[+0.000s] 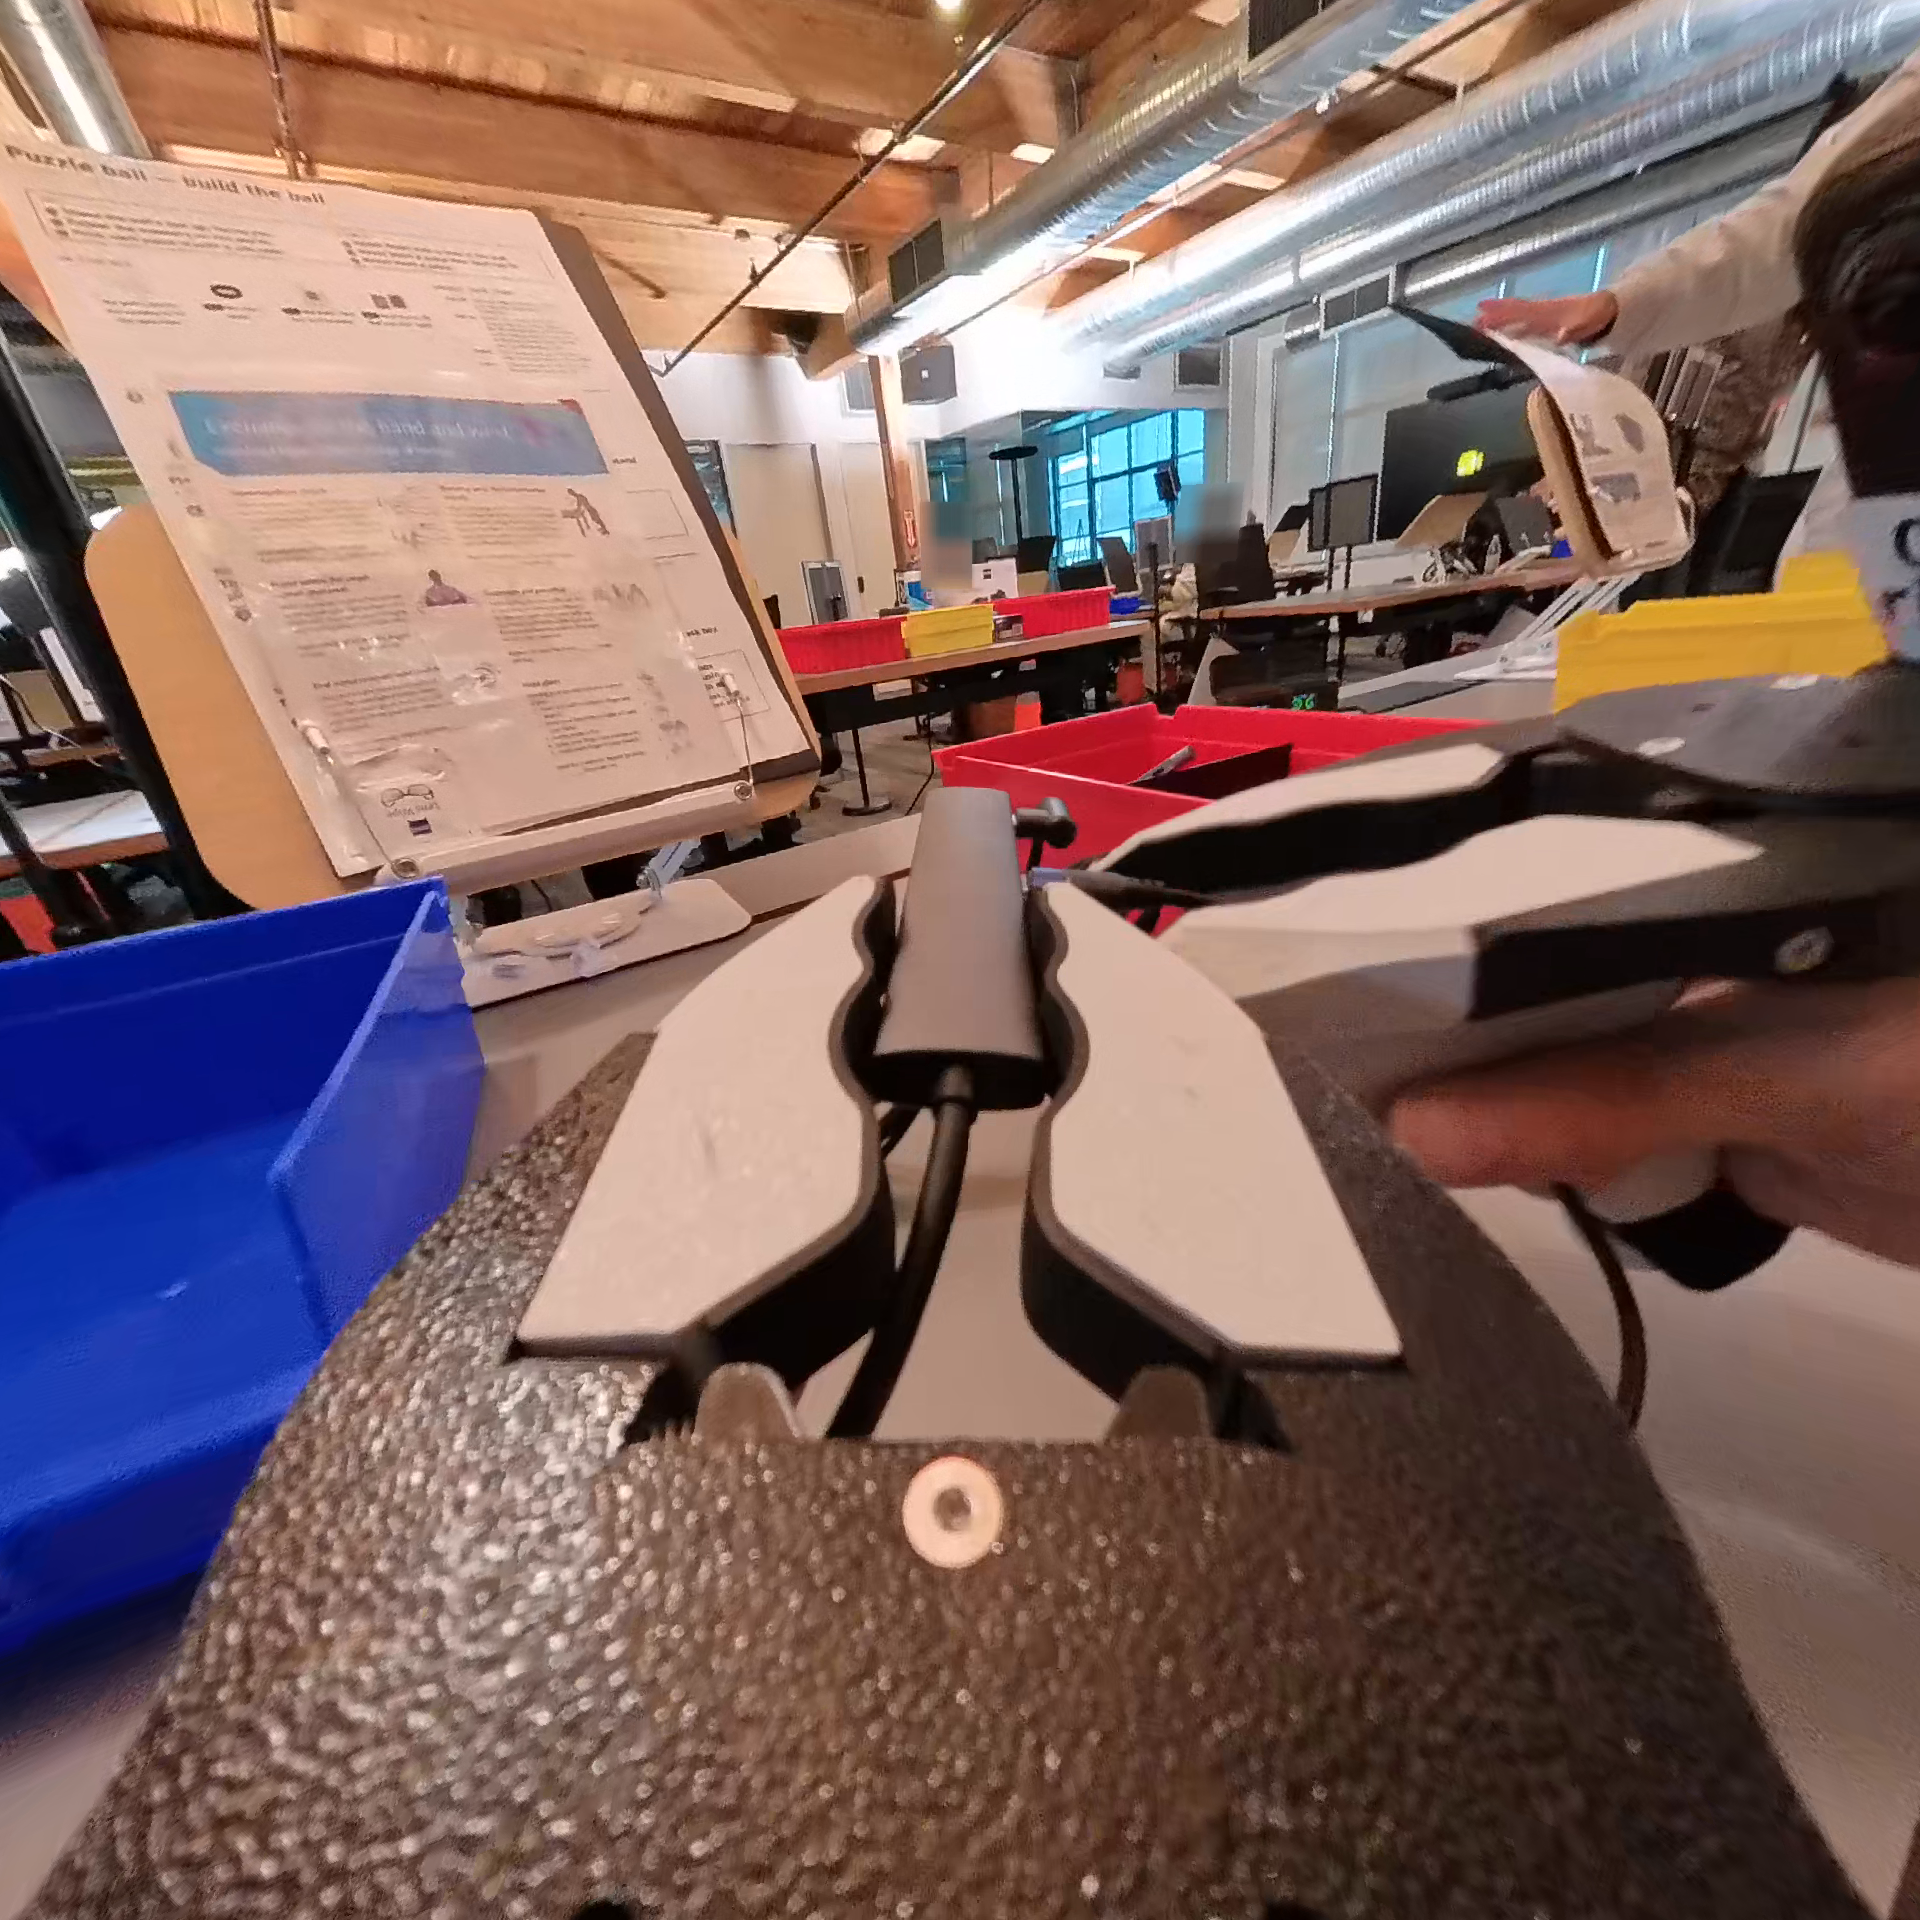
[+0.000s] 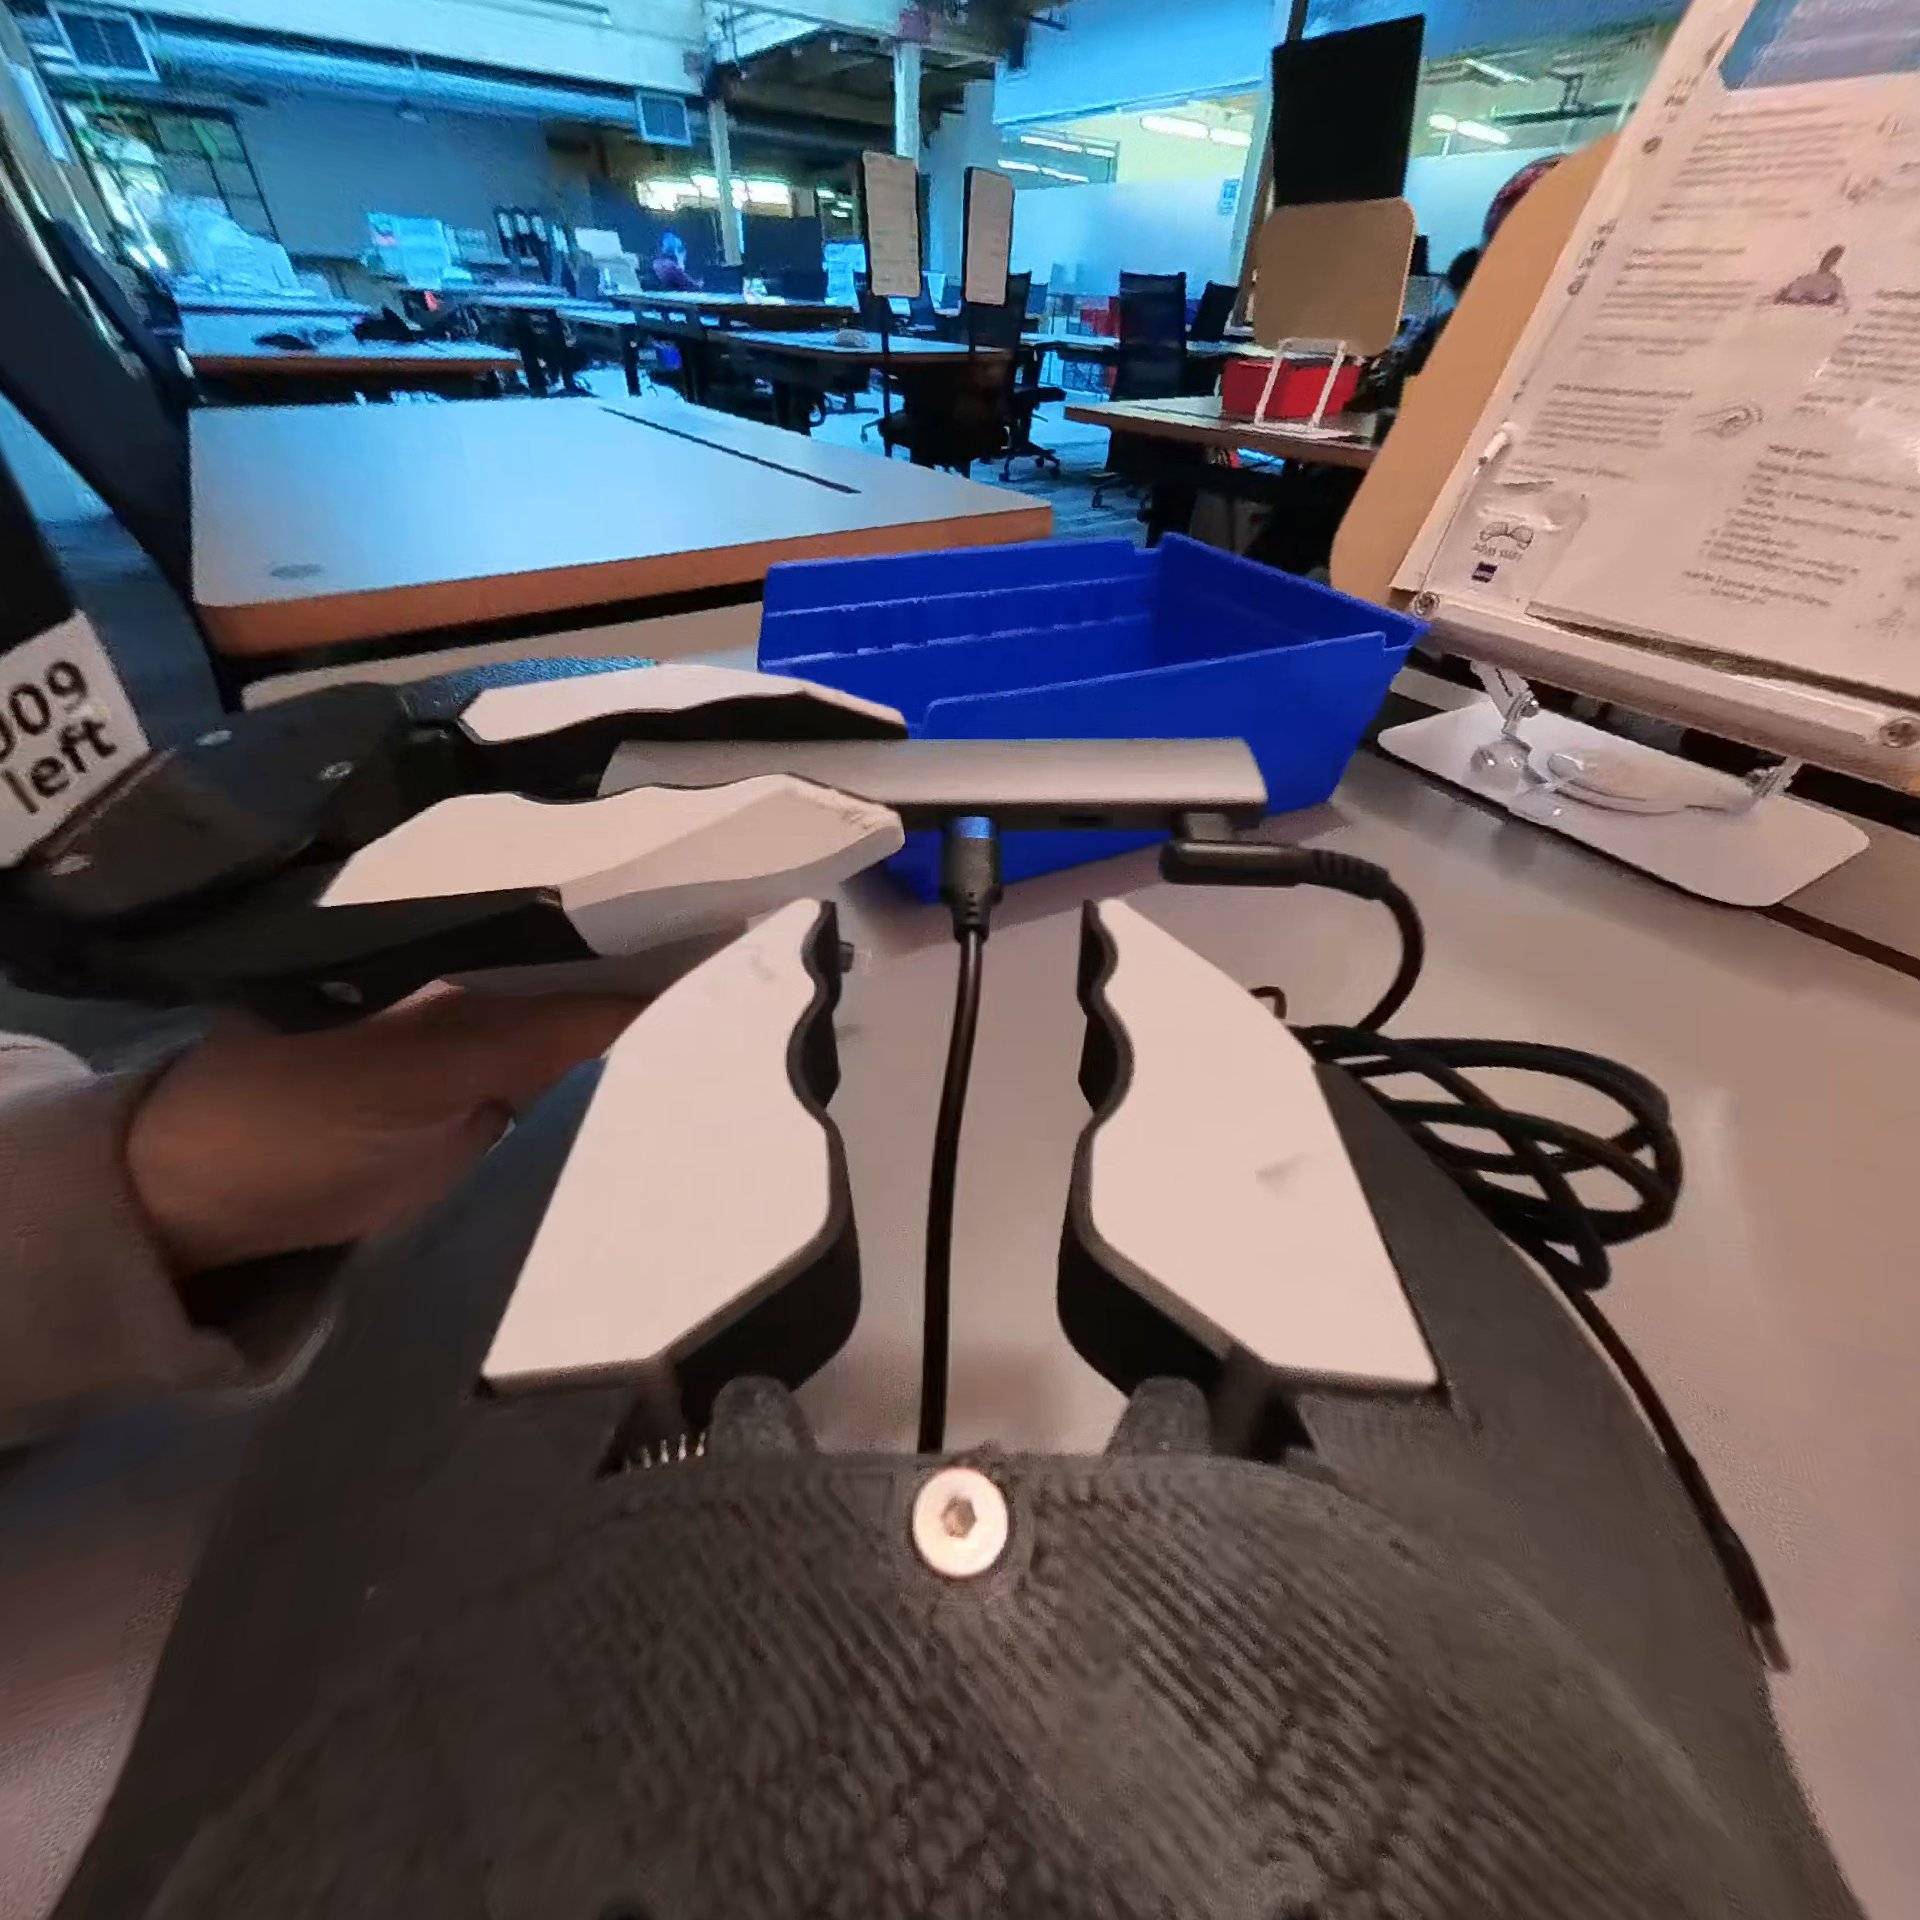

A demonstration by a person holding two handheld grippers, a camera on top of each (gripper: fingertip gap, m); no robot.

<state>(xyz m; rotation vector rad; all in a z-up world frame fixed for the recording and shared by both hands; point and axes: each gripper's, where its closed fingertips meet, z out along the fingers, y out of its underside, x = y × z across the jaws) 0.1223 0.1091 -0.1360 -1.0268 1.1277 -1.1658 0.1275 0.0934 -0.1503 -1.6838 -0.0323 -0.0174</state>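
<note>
We see the left gripper (image 1: 956,904) clenched on a dark grey hub (image 1: 961,935), its fingers pressing the hub's two long sides, with the hub's far end sticking out past the tips. The hub seems to be held just off the desk (image 2: 1558,987), in front of the blue bin (image 2: 1091,644) that stands toward the desk's far edge. A black cable (image 2: 951,1091) is plugged into the side of the hub facing the right gripper (image 2: 956,920). It runs back between that gripper's fingers, which stand apart and hold nothing. We cannot tell whether they brush the cable. A second plug (image 2: 1236,860) lies just below the hub's free end, unplugged, and its coil (image 2: 1507,1143) rests on the desk to the right. A paper stand (image 1: 416,520) rises behind the bin.
</note>
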